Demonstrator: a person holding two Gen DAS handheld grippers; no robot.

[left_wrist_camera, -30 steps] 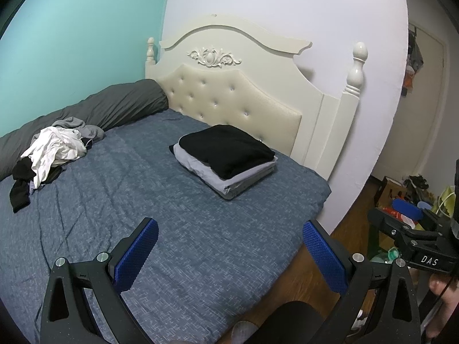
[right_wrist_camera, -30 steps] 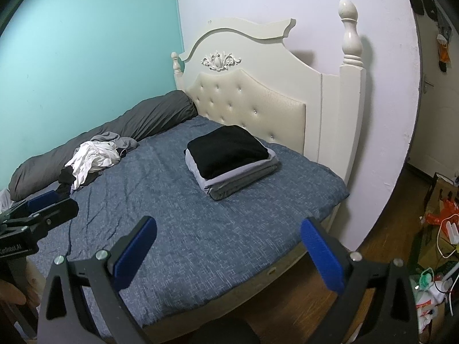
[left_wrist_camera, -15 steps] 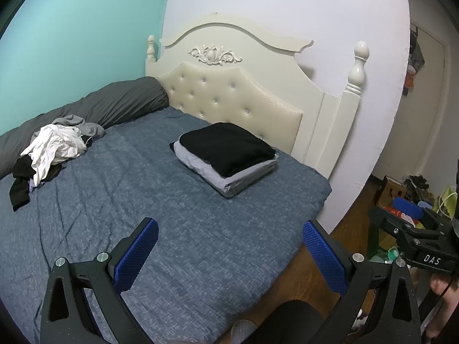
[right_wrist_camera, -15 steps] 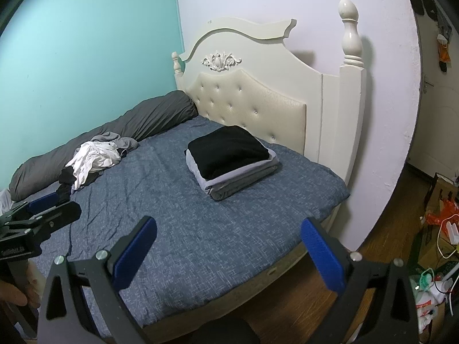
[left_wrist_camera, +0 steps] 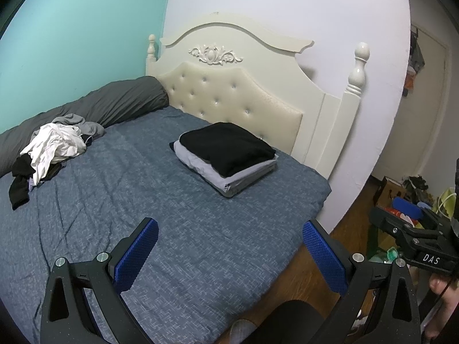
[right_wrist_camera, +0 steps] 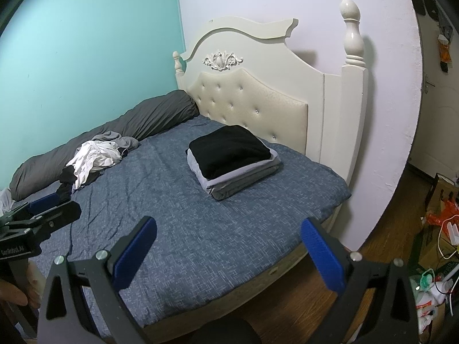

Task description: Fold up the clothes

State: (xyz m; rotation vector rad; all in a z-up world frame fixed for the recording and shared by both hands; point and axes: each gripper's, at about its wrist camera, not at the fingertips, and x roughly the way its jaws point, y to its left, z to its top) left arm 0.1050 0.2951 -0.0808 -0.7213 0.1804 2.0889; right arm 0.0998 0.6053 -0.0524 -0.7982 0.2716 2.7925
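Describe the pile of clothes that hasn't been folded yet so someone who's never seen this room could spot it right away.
Start at the bed with the blue patterned cover and the cream tufted headboard. Follow the long dark grey roll of bedding by the turquoise wall; the unfolded pile lies against it. It is a crumpled heap of white, black and grey, unlike the neat folded stack, black on grey, near the headboard.
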